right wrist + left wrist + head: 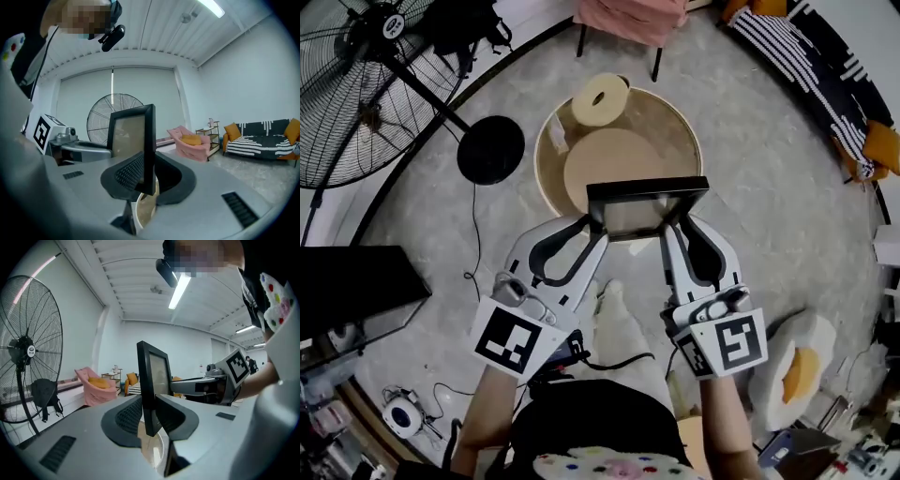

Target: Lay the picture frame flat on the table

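A black picture frame (646, 207) with a pale glass front hangs above the near rim of the round wooden table (683, 127), held between both grippers. My left gripper (594, 228) is shut on the frame's left edge and my right gripper (669, 228) on its right edge. In the left gripper view the frame (153, 377) stands edge-on between the dark pads, with the other gripper (219, 381) behind it. The right gripper view shows the frame (133, 134) clamped upright, its glass facing left, and the left gripper (63, 141) beyond.
On the table lie a cream ring (600, 98) and a round tan disc (613, 168). A standing fan (354, 82) with its black base (490, 150) is at the left, a pink chair (630, 19) behind, a striped sofa (806, 58) right, an egg-shaped cushion (795, 367) near right.
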The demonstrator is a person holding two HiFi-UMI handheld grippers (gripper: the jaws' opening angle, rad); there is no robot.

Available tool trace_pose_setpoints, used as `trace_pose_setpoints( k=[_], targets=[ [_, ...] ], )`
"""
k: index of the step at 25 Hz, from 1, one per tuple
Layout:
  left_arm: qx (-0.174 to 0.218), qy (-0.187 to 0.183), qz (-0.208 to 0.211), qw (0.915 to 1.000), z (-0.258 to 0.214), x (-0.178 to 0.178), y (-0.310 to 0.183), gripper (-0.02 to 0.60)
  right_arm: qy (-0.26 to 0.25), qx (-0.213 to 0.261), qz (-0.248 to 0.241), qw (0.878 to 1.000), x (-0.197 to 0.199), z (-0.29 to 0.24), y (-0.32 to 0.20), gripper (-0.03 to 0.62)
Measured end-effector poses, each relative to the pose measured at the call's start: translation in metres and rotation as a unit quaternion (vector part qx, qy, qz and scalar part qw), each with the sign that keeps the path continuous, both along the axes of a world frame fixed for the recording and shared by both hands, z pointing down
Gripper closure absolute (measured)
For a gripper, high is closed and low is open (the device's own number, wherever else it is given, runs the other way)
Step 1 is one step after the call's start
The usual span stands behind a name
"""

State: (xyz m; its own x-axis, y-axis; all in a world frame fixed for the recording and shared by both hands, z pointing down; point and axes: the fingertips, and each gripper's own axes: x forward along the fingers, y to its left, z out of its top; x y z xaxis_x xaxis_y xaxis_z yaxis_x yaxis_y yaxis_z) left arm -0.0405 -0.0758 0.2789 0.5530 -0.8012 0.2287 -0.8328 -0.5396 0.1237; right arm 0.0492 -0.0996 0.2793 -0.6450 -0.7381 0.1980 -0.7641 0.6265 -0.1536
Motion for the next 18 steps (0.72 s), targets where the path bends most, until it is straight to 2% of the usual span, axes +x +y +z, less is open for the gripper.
trace_pose_setpoints(
  k=[5,18],
  targets=[
    [-0.026,0.005,0.003,0.9996,0.031,0.003,0.002,0.482,0.023,-0.017,0.001,1.000,0.003,0.030,0.005,0.507],
    [-0.105,0.005,0.007,0.9945,0.126,0.004,0.002,0.482,0.029,-0.083,0.007,0.996,0.004,0.126,0.006,0.507]
  ],
)
